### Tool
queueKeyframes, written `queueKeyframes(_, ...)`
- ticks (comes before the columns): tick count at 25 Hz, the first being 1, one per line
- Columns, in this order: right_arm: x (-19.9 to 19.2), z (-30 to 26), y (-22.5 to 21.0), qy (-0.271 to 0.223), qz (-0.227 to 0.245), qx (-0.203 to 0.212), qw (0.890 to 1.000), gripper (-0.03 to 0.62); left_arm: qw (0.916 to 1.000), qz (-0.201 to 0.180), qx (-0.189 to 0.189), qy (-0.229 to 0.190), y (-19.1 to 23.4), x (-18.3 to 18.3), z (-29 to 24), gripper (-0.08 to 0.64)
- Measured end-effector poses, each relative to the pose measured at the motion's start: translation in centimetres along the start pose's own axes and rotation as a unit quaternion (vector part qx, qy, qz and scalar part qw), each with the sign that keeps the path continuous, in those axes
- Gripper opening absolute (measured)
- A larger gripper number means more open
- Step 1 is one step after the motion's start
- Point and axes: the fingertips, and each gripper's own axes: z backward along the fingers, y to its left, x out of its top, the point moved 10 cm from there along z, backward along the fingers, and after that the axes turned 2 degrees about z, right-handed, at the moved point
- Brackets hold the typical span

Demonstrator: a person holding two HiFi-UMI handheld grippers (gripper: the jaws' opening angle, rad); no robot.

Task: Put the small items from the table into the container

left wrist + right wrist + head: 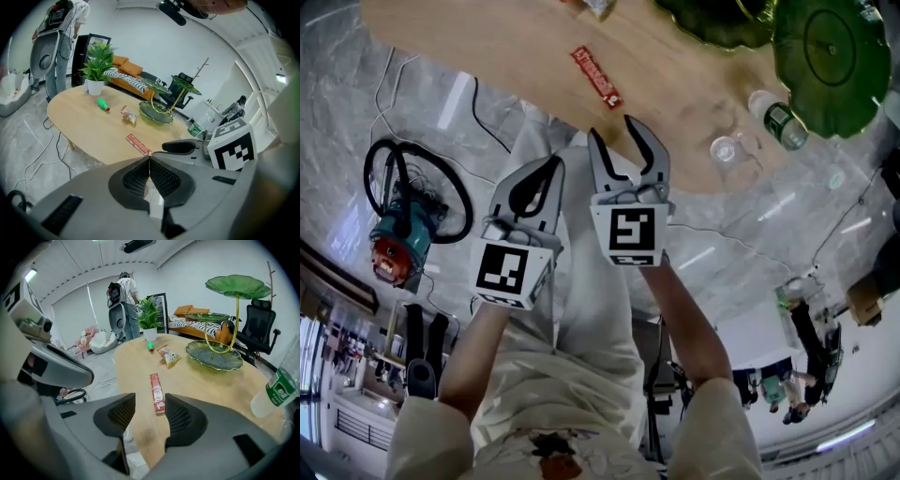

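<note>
Red snack packet point(157, 393) lies flat on the wooden table point(206, 380), short of the green leaf dish point(214, 355). Right gripper point(150, 400) gapes wide and empty, while left gripper point(149, 161) has its jaws pressed together on nothing. I'd lower the right one astride the packet's narrow width, then squeeze.

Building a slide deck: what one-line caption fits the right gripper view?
Open right gripper frames a red packet lying on the wooden table, green leaf-shaped dish beyond.
</note>
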Motion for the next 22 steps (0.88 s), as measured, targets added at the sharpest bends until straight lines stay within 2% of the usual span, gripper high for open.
queueKeyframes(4, -0.9, -1.0, -0.3, 0.022, -0.01, 0.002, 1.0, 0.195, 0.9999, 0.003, -0.002, -0.013, -0.3, 0.2, -0.4, 0.009)
queueKeyframes(12, -1.4, -2.7, -1.2, 0.029, 0.001, -0.01, 1.0, 0.196, 0.9998, 0.004, 0.015, -0.009, 1.0, -0.1, -1.0, 0.009)
queueKeyframes(22, -2.3, -4.5, -1.6, 0.051, 0.027, -0.01, 0.998, 0.196, 0.9998, 0.006, 0.016, -0.011, 1.1, -0.5, -1.0, 0.009)
